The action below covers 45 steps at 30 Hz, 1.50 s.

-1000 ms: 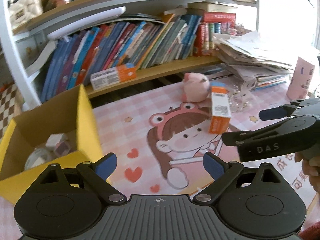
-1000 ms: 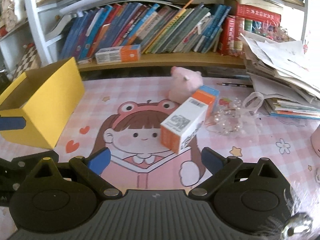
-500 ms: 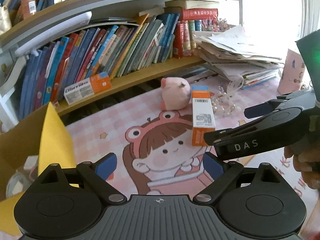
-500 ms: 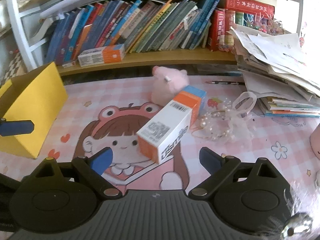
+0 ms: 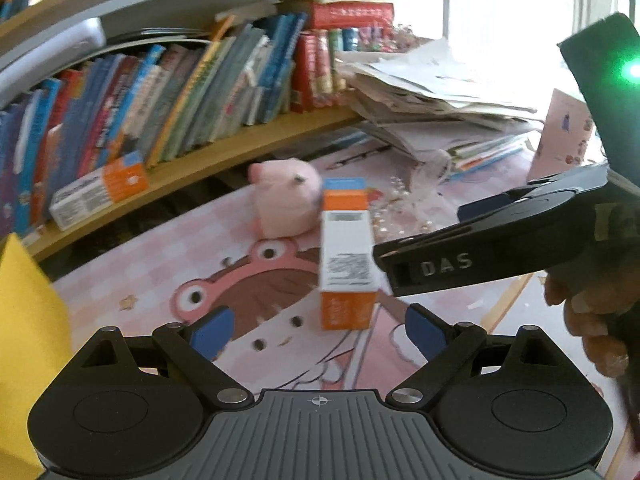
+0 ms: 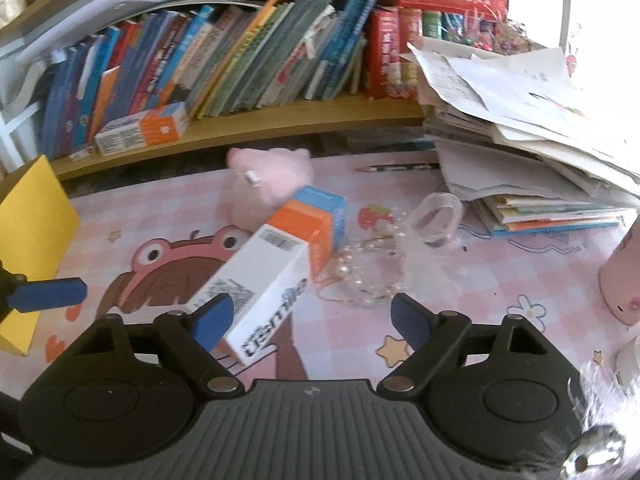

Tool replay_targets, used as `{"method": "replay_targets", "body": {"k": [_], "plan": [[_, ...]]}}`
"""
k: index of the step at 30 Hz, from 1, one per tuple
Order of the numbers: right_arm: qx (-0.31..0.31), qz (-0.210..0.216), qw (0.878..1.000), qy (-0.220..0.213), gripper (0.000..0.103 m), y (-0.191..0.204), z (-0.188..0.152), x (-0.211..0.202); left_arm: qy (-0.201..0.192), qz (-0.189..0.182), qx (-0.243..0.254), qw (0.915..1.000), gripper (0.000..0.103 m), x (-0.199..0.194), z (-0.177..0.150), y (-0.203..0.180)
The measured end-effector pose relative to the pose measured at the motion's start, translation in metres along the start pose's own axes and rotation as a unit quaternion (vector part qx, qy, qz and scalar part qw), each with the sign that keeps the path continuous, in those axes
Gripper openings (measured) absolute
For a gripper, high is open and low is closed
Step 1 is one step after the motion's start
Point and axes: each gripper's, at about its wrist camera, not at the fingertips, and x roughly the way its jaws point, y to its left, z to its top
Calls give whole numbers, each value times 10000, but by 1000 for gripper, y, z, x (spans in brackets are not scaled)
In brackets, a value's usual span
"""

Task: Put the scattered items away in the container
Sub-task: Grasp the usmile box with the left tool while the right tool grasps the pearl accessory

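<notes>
While the right gripper point(image 6: 310, 318) narrows its jaws around the near end of the white-and-orange carton point(image 6: 266, 280), pads not yet pressing, the carton lies mid-mat beside the pink plush point(image 6: 268, 184). Its partner, the left gripper point(image 5: 318, 332), hangs spread and empty; the yellow box point(image 6: 30, 232) stands at the mat's left edge.

Each black tool point(image 5: 318, 330) has blue pads point(image 5: 211, 331), silver screws, ribbed grey base.

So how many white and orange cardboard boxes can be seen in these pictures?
2. One white and orange cardboard box lies on the pink mat before the right gripper, whose jaws are closing; another lies on the wooden shelf. More may be hidden.
</notes>
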Motion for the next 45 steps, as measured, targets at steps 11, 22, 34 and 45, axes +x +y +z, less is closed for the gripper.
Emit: {"method": "replay_targets", "body": {"k": [11,22,34,45], "plan": [[132,-295,9995,36,77,-20,-3,9,124,-170,49,9998,80,48,13,-13],[230,-448,9985,202,75,-30,-7,19,306,-317,-78,9990,38,71,12,-5],[-58,-610,9980,185,69,-33,3,43,361,-434,-50,9984,38,17,-15,14],[-201,-604,9974,344,59,-34,14,75,478,-191,-480,9975,38,-13,-33,36]]}}
